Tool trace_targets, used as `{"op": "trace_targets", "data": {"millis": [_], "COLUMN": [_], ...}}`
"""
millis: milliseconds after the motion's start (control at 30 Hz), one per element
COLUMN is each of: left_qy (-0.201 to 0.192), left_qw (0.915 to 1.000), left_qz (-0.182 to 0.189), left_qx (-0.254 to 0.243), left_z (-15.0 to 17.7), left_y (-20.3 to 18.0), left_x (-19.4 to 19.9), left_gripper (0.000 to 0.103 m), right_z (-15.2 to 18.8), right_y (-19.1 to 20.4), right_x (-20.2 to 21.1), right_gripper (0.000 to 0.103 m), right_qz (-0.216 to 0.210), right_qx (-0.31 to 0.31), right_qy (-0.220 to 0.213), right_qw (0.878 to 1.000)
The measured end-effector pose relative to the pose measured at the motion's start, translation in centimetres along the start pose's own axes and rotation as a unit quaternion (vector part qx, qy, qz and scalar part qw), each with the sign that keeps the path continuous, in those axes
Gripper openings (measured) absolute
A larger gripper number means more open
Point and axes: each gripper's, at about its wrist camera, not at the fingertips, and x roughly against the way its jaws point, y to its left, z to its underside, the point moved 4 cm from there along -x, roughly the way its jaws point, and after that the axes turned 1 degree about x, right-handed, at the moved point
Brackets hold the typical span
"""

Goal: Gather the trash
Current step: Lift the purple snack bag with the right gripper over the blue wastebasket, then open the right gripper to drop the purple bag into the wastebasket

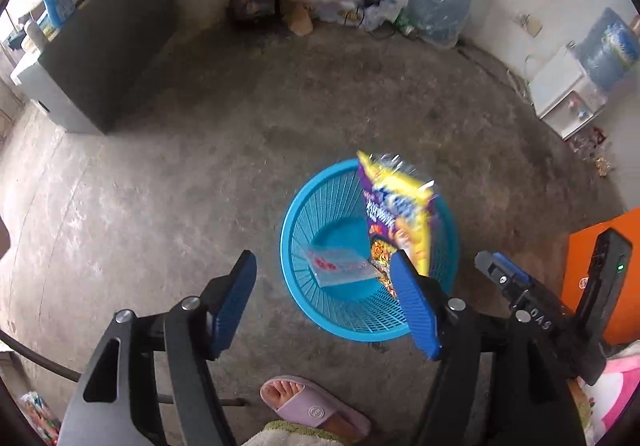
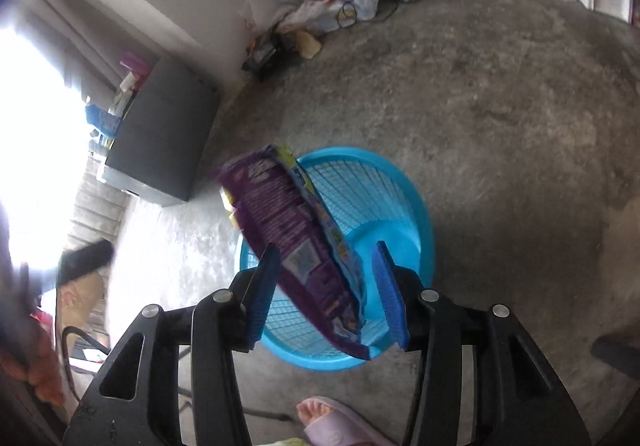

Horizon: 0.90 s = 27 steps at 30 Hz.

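at the bottom of both views i see my foot [image 1: 308, 404] in a pink slipper on the concrete floor [image 1: 168, 174]. my left gripper [image 1: 324, 306] is spread wide with nothing between its pads. my right gripper [image 2: 326, 294] is also spread apart; the snack bag [image 2: 296, 242] hangs between its pads, touching the left pad or just beside it, but i cannot tell if it rests there or is already falling. the bag is directly over the blue basket [image 1: 304, 202], tilted, with its lower end inside the rim. inside the basket one clear wrapper [image 1: 340, 266] already lies on the wall. so i judge one piece is collected and the second is nearly in. far back along the wall i see a pile of plastic bags [image 1: 340, 2] and a big water bottle [image 1: 440, 2]; whether they count as trash, i cannot say.
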Motion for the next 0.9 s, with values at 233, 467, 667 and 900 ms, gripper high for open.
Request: {"op": "trace_targets", "data": {"millis": [233,467,667,900], "left_qy": [-0.077,-0.121,-0.164,-0.231], "left_qw": [0.9969,0.9908,0.9817,0.9604], "left_qz": [0.011,0.038,0.028,-0.045], "left_qx": [0.009,0.047,0.093,0.150], "left_z": [1.7,5.7,10.2,17.8], "left_y": [-0.2,1.2,4.9,12.0], "left_x": [9.0,18.3,25.0,33.0], "left_gripper": [0.072,0.081,0.092,0.097], "right_z": [1.6,3.2,4.0,4.7], "right_y": [-0.2,1.2,3.5,7.2], "right_x": [2.2,4.0,3.5,0.5], "right_gripper": [0.046,0.051,0.054,0.062], "right_qz": [0.000,-0.006,-0.008,-0.001], "right_qx": [0.027,0.064,0.106,0.170], "right_qy": [-0.018,-0.026,-0.010,0.022], "right_qw": [0.999,0.998,0.994,0.985]}}
